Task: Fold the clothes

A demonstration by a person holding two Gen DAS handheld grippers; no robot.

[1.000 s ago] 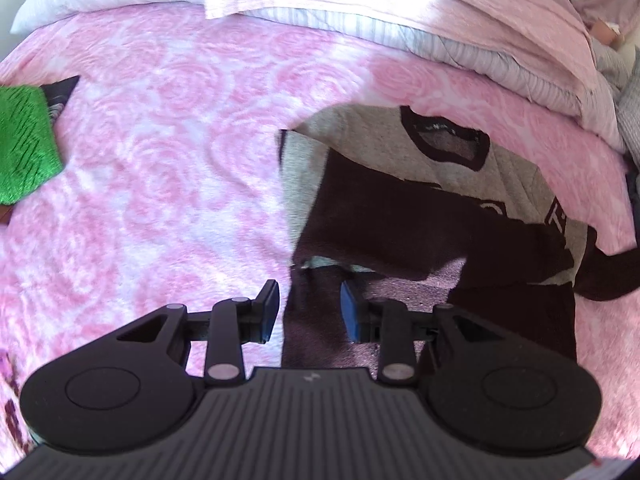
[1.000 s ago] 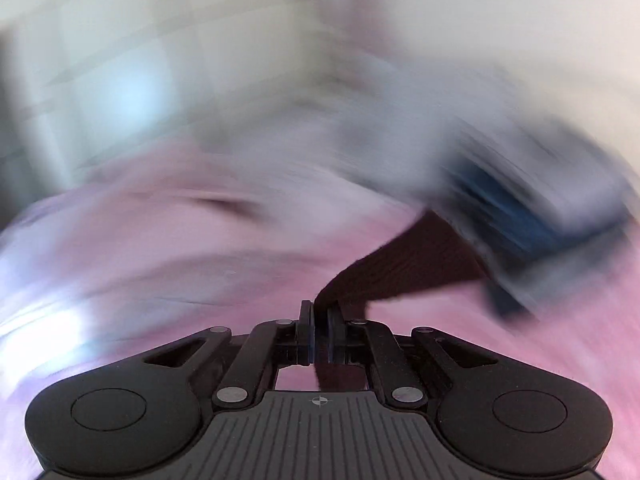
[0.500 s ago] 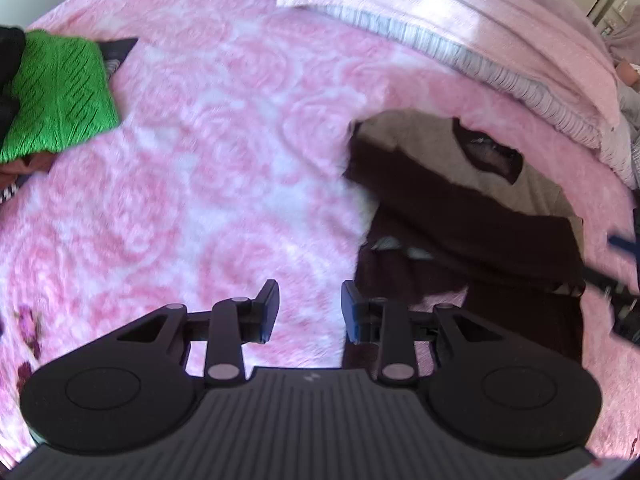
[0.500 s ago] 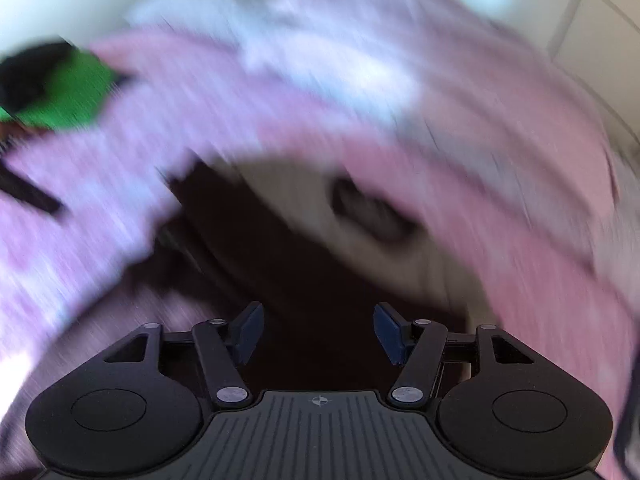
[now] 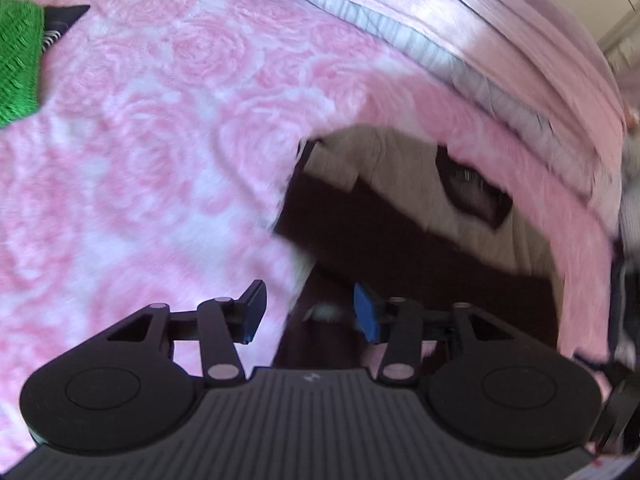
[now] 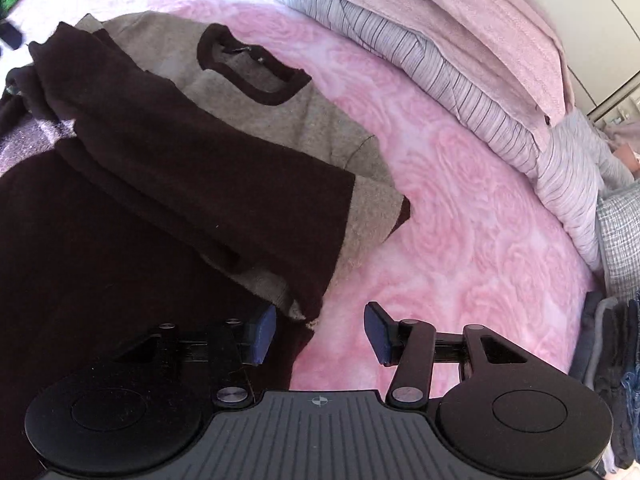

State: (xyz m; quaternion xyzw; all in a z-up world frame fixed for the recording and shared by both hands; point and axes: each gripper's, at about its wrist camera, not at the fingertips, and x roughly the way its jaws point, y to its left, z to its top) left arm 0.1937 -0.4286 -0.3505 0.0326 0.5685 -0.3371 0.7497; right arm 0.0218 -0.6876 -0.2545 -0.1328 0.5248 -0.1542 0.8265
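Sweater (image 6: 172, 168): we find it lying flat on the bed, grey body with a dark collar and dark sleeves, both sleeves folded across the front.
Collar (image 6: 252, 68): it faces up, toward the pillows.
Sleeve cuff (image 6: 304, 304): it ends just ahead of the right gripper, near the sweater's right edge.
Bed (image 5: 160, 128): we note a pink cover with a rose pattern, bare to the left of the sweater.
Pillows (image 6: 460, 60): striped and pink ones are stacked along the far edge of the bed, behind the sweater.
Green knit (image 5: 18, 60): it sits at the far left of the bed, well apart from the sweater.
Left gripper (image 5: 308, 312): we see its jaws partly apart; they have just been opening. They straddle the sweater's left edge, the dark cloth lying below the gap, with no pad pressing on it. This view is blurred.
Right gripper (image 6: 318, 332): we see its jaws partly apart; they have just been closing in. They hang over the sweater's right edge, cloth under the left finger and pink cover under the right. Nothing is gripped.
Dark pile (image 6: 616, 380): folded dark items lie at the right edge of the bed.
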